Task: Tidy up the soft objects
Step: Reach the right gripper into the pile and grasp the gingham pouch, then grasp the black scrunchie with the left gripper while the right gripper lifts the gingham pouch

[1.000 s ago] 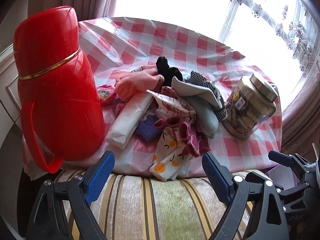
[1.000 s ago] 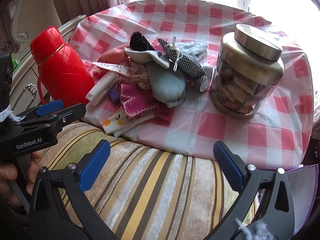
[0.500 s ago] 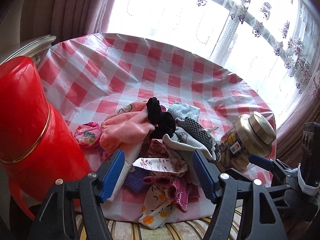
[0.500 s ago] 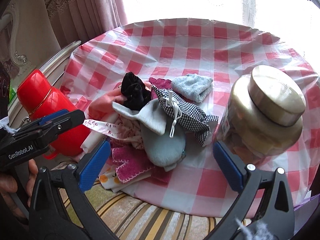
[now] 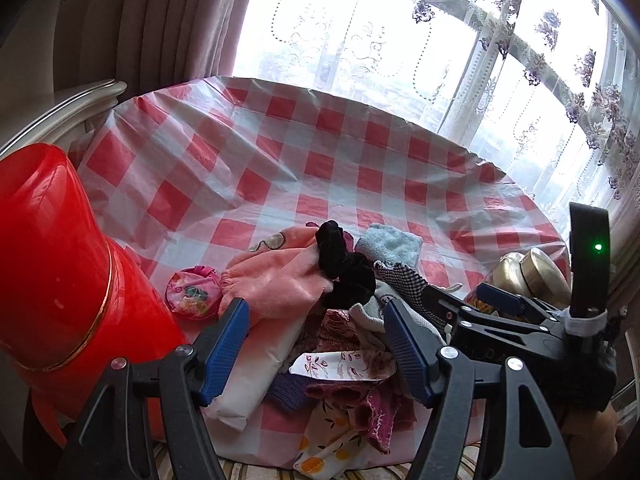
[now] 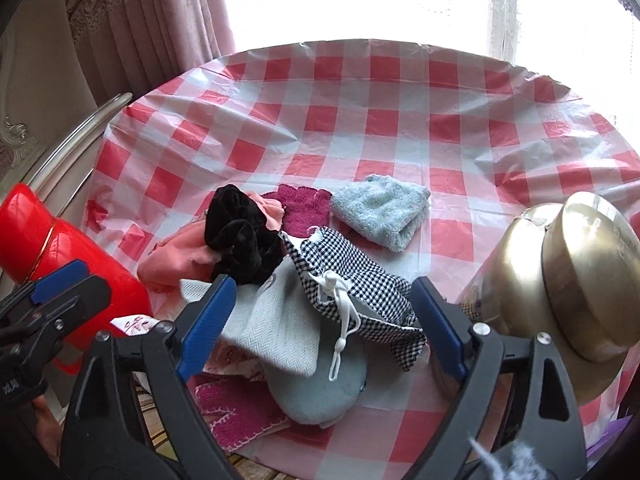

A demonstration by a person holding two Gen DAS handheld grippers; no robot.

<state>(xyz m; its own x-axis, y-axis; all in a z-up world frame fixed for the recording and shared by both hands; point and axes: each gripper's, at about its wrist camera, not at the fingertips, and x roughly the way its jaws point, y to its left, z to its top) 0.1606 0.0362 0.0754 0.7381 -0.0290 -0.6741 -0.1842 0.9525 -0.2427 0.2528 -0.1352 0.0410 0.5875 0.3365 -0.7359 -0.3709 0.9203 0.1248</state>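
A heap of soft things lies at the near edge of the checked table [image 5: 280, 152]: a black scrunchie [image 5: 344, 264] [image 6: 240, 240], a pink fleece cloth [image 5: 276, 276], a light blue towel [image 6: 380, 208], a checked drawstring pouch [image 6: 352, 276], a grey-white cloth [image 6: 276, 320], a magenta knit [image 6: 304, 200] and a floral cloth [image 5: 340, 360]. My left gripper [image 5: 316, 344] is open and empty, just above the near side of the heap. My right gripper [image 6: 320, 320] is open and empty over the pouch and grey cloth.
A tall red thermos [image 5: 52, 280] stands close on the left. A glass jar with a gold lid [image 6: 560, 280] stands close on the right. A small round pink pouch [image 5: 192, 292] lies by the thermos. A window and curtains lie beyond the table.
Both grippers have risen and moved forward from the striped chair seat to over the table edge, above the heap. Both stay open. The heap has not moved.
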